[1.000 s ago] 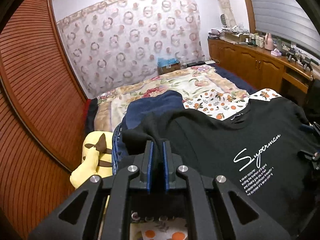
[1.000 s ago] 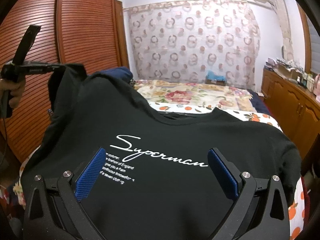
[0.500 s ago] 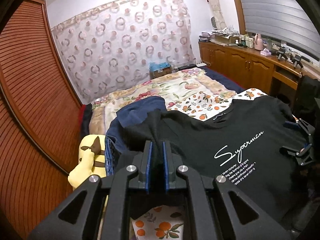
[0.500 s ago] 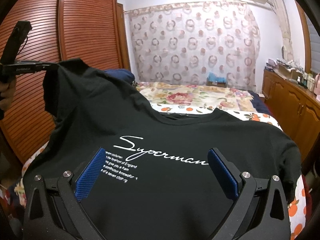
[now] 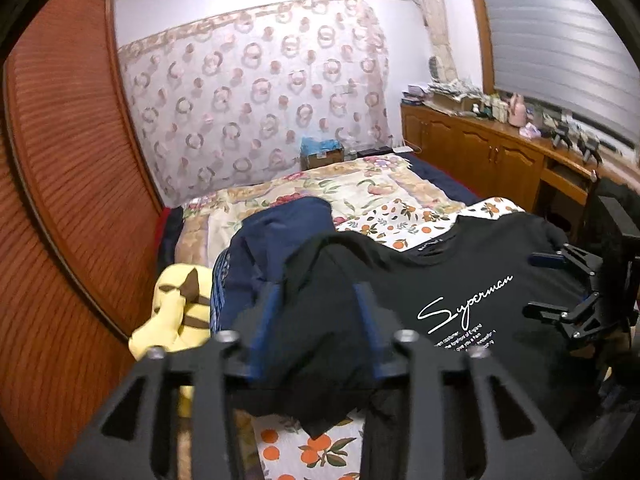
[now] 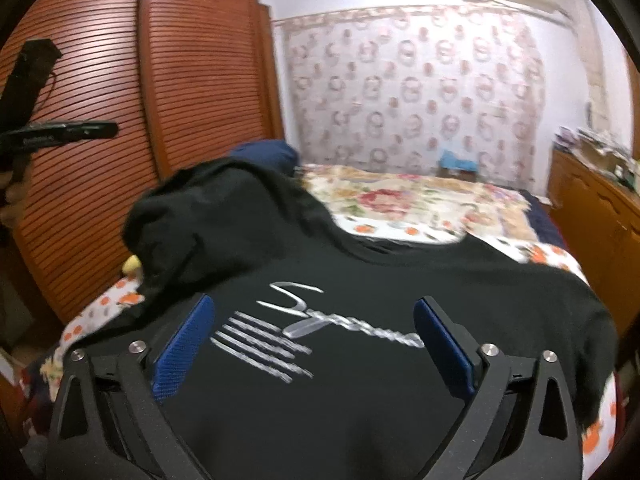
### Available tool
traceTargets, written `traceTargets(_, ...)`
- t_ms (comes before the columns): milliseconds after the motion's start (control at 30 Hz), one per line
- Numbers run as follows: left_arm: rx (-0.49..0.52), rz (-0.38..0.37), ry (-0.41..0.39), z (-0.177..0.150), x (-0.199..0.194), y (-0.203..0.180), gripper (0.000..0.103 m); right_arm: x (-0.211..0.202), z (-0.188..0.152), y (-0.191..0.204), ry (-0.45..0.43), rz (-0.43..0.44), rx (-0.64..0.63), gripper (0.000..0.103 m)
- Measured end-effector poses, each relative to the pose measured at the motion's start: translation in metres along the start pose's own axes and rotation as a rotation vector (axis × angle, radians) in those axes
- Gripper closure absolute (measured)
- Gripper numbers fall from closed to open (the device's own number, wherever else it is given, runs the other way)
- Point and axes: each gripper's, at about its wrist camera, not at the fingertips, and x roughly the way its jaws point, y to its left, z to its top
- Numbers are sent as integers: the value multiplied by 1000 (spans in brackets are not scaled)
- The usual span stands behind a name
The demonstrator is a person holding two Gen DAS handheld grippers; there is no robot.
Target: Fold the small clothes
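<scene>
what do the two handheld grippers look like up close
Both are matte black, angular frames with triangular cut-outs and silver screw heads. The left gripper and right gripper each carry two fingers lined with ribbed blue pads. No cables or sleeves show.

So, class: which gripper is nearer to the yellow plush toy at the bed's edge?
Left. The left gripper hangs just beside the yellow plush toy; the right gripper is across the black T-shirt.
</scene>
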Motion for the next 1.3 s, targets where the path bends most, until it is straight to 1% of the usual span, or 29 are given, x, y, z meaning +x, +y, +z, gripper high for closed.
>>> traceTargets(67, -27, 4, 1, -11, 1, 9, 57, 14, 14, 14, -4, 59, -26, 11)
traceTargets(100, -39, 5, 1, -17, 2, 12, 53, 25, 23, 24, -4, 103, -44, 14)
traceTargets(133, -55, 6, 2, -23, 3, 16, 48, 33, 29, 31, -2, 127, -57, 15)
traceTargets(167, -73, 13, 4, -30, 4, 20, 45, 44, 35, 41, 0, 158, -75, 18)
traceTargets(200, -85, 17, 4, -36, 4, 24, 45, 60, 44, 54, 9, 202, -100, 21)
traceTargets(233, -96, 25, 3, -44, 4, 27, 45, 70, 49, 64, 17, 227, -116, 23)
traceTargets(267, -109, 33, 3, -52, 4, 30, 45, 86, 57, 78, 28, 261, -146, 28)
traceTargets(300, -121, 36, 4, -59, 4, 33, 45, 96, 61, 86, 36, 277, -166, 33)
traceTargets(333, -132, 37, 6, -65, 4, 36, 45, 110, 65, 95, 48, 294, -184, 35)
traceTargets(400, -155, 38, 14, -75, 4, 42, 45, 136, 72, 110, 82, 322, -201, 43)
traceTargets(467, -177, 35, 20, -87, 4, 47, 45, 156, 76, 120, 104, 323, -222, 46)
traceTargets(533, -188, 45, 20, -97, 2, 51, 45, 165, 82, 125, 96, 326, -234, 47)
traceTargets(633, -198, 50, 17, -106, 2, 54, 45, 170, 97, 120, 89, 335, -181, 47)
traceTargets(867, -213, 24, 13, -114, 4, 54, 45, 191, 120, 124, 133, 334, -116, 47)
traceTargets(933, -211, 19, 17, -116, 6, 52, 45, 191, 121, 126, 144, 336, -90, 52)
traceTargets(967, -210, 18, 18, -116, 5, 50, 45, 194, 122, 127, 155, 338, -79, 57)
traceTargets(1033, -209, 17, 20, -117, 6, 49, 45, 200, 123, 130, 176, 331, -68, 77)
traceTargets(1067, -210, 17, 22, -118, 6, 49, 45, 200, 123, 130, 183, 317, -73, 97)
traceTargets(1133, -211, 16, 21, -119, 6, 50, 45, 197, 122, 132, 180, 323, -90, 102)
traceTargets(1300, -221, 15, 16, -118, 7, 50, 45, 168, 126, 121, 113, 326, -91, 103)
